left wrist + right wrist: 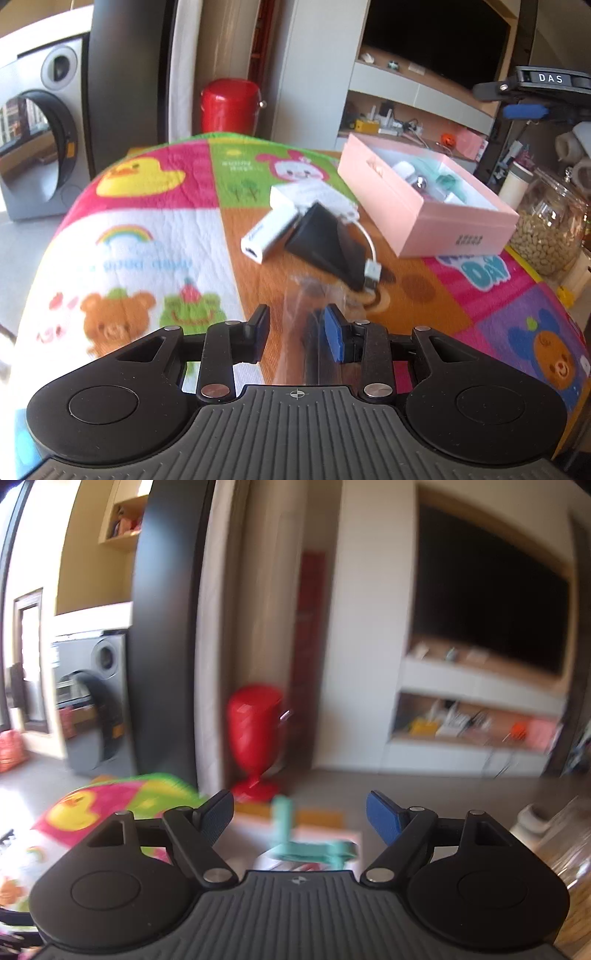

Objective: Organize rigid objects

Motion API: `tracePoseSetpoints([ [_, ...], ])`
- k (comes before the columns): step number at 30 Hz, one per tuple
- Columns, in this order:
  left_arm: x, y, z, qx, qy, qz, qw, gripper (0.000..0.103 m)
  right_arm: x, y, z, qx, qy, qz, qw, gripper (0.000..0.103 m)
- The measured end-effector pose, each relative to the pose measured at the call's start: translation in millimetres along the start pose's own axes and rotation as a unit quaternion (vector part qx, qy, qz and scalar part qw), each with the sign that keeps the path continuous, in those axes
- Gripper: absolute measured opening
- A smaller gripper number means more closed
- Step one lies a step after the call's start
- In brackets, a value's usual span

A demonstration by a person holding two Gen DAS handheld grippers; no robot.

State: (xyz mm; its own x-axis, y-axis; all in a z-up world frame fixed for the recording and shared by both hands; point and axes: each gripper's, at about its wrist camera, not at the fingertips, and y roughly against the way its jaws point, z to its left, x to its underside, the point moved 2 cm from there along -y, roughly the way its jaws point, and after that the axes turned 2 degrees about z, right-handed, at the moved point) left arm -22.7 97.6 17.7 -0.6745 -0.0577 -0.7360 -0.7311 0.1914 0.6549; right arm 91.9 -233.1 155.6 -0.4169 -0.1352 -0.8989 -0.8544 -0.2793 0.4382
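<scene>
- Left wrist view: the left gripper (297,332) has its jaws set narrow, and a clear plastic bag (314,295) sits between them. The blue pad touches the bag on one side, but I cannot tell if the black pad presses on the other side, so I cannot say it is truly held.
- Just past the fingertips, up the picture, a small pile lies on the bright cartoon cloth (147,221): a white adapter (267,234), a black wedge-shaped thing (328,236) and a short white cable plug (372,273).
- The white adapter's long side runs slanted — near end to the left, far end to the right.
- The pink box (458,221) is open and lies farther off, up and to the right of the pile. It already has small things inside.
- The left gripper tips downward toward the cloth, and I think it is the nearer one to the pile.
- Right wrist view: this picture is blurry. The right gripper (300,818) has its jaws wide apart, with nothing pinched.
- A teal plastic thing (314,849) lies low between the fingers, over what looks like the pink box — not gripped.
- The right gripper looks more level, out at the room and a red bin (255,723).
</scene>
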Motion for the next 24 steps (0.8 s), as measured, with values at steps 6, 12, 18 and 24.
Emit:
tracePoseSetpoints([
  [6,9,4,0,0.020,0.008,-0.002,0.9998,0.036,41,-50,70,-0.155,-0.016,0.138,0.978,0.079],
  [12,18,9,-8,0.032,-0.014,0.009,0.9993,0.037,30,-114,148,-0.158,0.034,0.194,0.968,0.079],
  [18,28,12,0,0.032,-0.026,0.004,0.9992,0.037,30,-182,187,-0.085,0.118,0.217,0.965,0.079],
  [24,24,12,19,0.021,0.010,-0.005,0.9997,0.032,52,-163,188,-0.128,0.102,0.247,0.955,0.069],
])
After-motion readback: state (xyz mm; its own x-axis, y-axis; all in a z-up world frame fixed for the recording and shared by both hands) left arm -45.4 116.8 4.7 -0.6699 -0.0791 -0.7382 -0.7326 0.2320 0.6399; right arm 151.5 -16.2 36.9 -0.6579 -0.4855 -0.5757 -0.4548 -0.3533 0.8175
